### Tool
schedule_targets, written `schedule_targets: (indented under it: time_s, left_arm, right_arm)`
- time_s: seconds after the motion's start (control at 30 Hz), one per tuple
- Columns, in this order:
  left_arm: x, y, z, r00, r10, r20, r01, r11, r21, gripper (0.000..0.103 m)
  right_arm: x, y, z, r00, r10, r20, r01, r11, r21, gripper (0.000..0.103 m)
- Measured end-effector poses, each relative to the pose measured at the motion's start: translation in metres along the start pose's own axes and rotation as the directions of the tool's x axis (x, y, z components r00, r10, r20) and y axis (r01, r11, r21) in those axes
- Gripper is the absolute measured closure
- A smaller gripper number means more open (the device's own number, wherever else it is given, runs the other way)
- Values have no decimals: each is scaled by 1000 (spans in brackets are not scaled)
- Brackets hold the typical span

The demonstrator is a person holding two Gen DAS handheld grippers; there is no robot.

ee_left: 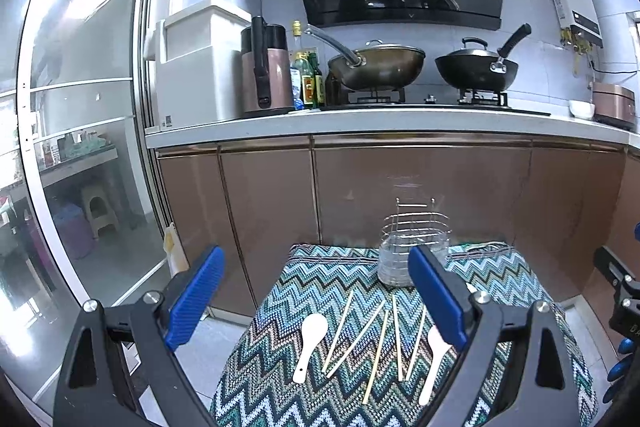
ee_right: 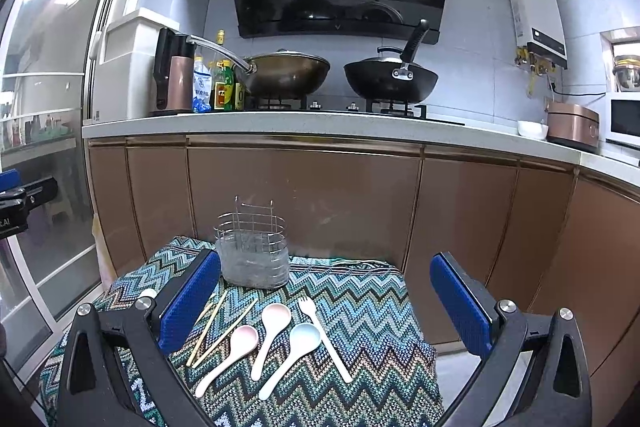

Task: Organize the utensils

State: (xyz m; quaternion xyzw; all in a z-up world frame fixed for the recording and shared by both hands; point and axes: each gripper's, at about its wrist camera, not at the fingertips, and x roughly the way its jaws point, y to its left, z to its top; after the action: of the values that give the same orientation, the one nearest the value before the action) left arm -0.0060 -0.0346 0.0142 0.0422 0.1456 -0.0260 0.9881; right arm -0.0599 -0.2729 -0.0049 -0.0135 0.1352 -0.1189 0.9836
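- Zigzag cloth (ee_right: pixel 360 307) carries our spoons (ee_right: pixel 272 331), chopsticks (ee_left: pixel 360 335) and wire holder (ee_right: pixel 253 251).
- Our left gripper (ee_left: pixel 316 299) gapes wide, empty.
- Our right gripper (ee_right: pixel 326 301) too, holding nothing.

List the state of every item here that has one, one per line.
Left tongs: open, holding nothing.
Right tongs: open, holding nothing.
Wire utensil holder: upright on the cloth, looks empty.
Chopsticks: loose, flat on the cloth.
White spoons: flat on the cloth.
Pink spoons: flat, bowls up.
Blue spoon: flat, bowl up.
White fork: flat.
Black wok: lidded, on the stove.
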Motion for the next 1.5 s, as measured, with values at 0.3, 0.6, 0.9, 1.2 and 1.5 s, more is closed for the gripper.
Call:
schedule_targets:
  time_s: [0.3, 0.6, 0.9, 1.2, 1.5]
  left_arm:
    - [18, -5, -6, 999, -9, -51, 10, 999, 31, 10]
    - [43, -12, -15, 991, -29, -134, 36, 998, 50, 10]
    - [71, -12, -21, 980, -12, -200, 23, 998, 53, 10]
    - [91, -13, -27, 971, 10, -238, 7, 998, 70, 10]
    - [116, 5, -23, 946, 16, -324, 2, 998, 56, 10]
  right_arm:
    - [16, -2, -6, 999, 39, -27, -38, 999, 18, 0]
    - [39, -3, -15, 991, 67, -114, -66, 998, 16, 0]
    - [62, -17, -20, 987, 53, -154, -48, 998, 35, 0]
    - [80, -21, -28, 979, 44, -200, -41, 999, 16, 1]
    - [85, -27, -31, 971, 63, -232, -64, 998, 5, 12]
